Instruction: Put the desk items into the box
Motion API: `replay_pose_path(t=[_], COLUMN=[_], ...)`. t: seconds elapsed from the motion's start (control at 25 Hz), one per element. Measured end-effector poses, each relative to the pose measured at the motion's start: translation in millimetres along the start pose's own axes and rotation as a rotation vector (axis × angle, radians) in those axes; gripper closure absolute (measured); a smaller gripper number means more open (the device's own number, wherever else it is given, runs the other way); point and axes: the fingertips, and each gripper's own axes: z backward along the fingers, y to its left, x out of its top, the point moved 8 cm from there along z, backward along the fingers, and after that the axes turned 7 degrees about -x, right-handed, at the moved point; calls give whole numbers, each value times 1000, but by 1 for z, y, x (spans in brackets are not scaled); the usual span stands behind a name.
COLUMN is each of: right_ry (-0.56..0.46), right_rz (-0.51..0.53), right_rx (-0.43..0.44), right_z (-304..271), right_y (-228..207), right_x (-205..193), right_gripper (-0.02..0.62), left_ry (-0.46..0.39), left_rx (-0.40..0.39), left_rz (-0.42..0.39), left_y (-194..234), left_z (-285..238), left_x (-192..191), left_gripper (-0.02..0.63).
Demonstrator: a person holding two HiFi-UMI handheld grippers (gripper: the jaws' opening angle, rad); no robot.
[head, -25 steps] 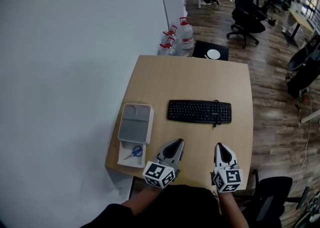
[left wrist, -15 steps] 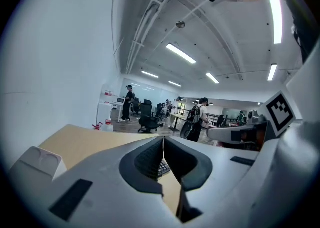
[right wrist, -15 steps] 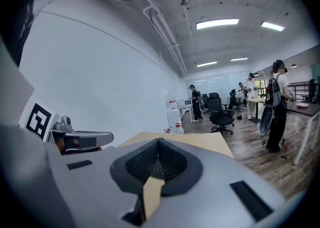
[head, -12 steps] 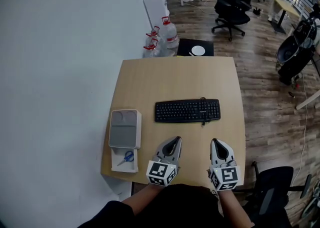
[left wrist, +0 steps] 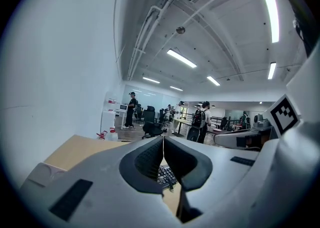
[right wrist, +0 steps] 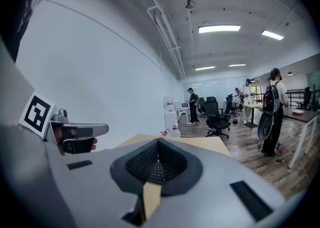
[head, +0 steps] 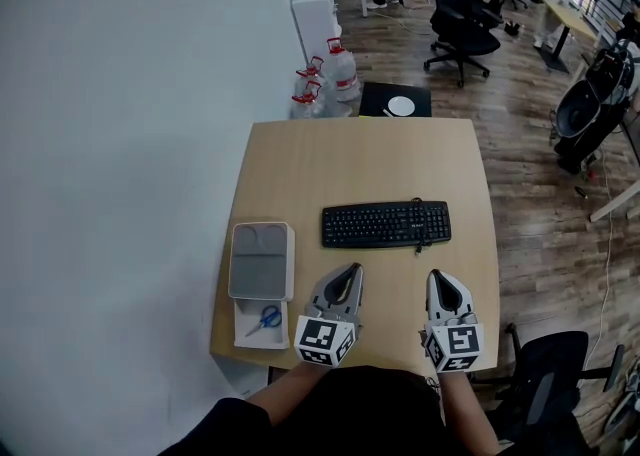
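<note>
Your black keyboard (head: 386,225) is lying flat around the middle of the desk (head: 300,164), keys up, long side running left to right, with a bit of cable showing at its near edge toward the right end. Over by the desk's left edge you've got the white box (head: 245,336), with a grey cover (head: 262,262) over its far part. Blue-handled scissors (head: 266,319) lie flat in the open near part, well apart from the keyboard.

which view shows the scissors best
Head view: the scissors lie in plain sight, seen from above, in the open box at the left edge of the desk. Neither gripper view shows them; both look out across the desk into the room.
</note>
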Motion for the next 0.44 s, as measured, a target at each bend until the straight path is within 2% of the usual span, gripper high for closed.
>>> replay_pose_path(t=[0.44], right_ry=[-22], right_rz=[28], right_rx=[-24], right_z=[2], right_y=[31], right_x=[13], right_gripper=[535], left_ry=[-8], left_rx=[-12], left_rz=[-3], left_y=[17], left_z=[29], left_x=[5], left_gripper=[589])
